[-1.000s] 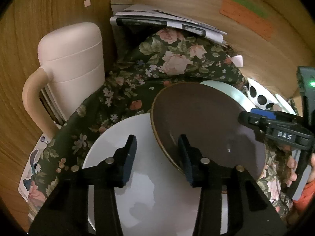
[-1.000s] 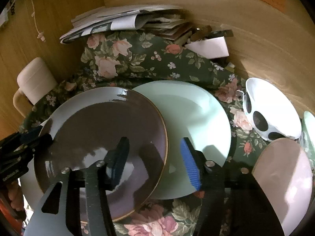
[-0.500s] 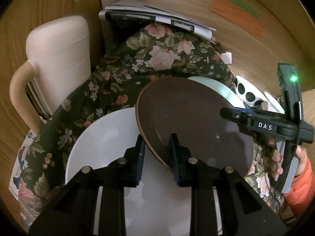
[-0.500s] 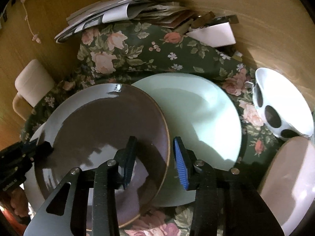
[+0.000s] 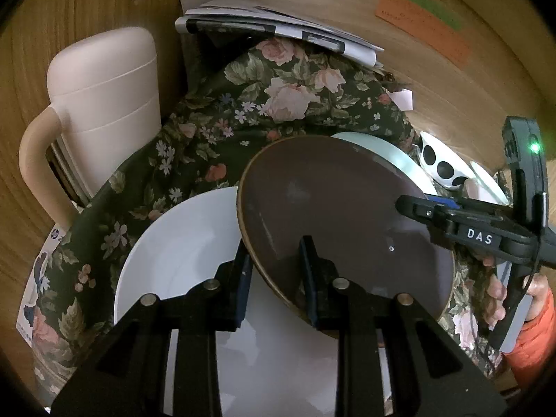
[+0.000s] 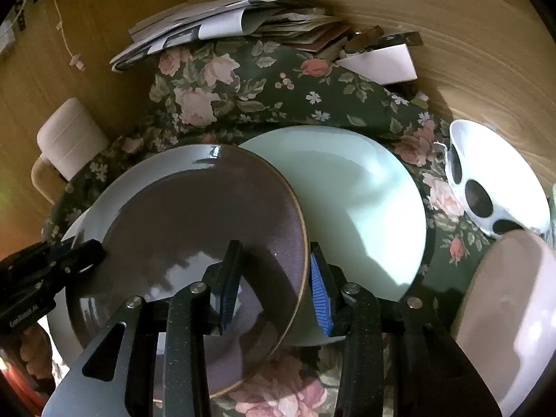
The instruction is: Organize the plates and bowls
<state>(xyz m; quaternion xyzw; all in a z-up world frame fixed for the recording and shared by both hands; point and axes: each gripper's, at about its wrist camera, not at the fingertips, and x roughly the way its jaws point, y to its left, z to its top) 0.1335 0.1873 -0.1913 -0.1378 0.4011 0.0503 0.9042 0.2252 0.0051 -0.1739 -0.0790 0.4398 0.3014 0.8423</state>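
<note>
A dark brown plate (image 5: 333,201) with a gold rim hangs tilted over a white plate (image 5: 180,243) and a pale mint plate (image 6: 354,201). My left gripper (image 5: 274,253) is shut on the brown plate's near-left rim, one finger above and one below. In the right wrist view, my right gripper (image 6: 274,260) straddles the opposite rim of the brown plate (image 6: 194,222), its blue pads against it. Each gripper shows in the other's view: the right gripper (image 5: 427,205) at the far rim, the left gripper (image 6: 83,253) at the left edge.
All lies on a dark floral cloth (image 5: 271,104) in a wooden corner. A cream jug (image 5: 104,97) stands at left, with stacked papers (image 5: 278,27) behind. A white bowl with black spots (image 6: 486,180) and a pinkish plate (image 6: 504,312) sit at right. A person's hand in an orange sleeve (image 5: 531,333) holds the right gripper.
Both grippers' jaws have closed from wide apart onto the brown plate's rim, the left one first. The plates and grippers have hardly shifted otherwise.
</note>
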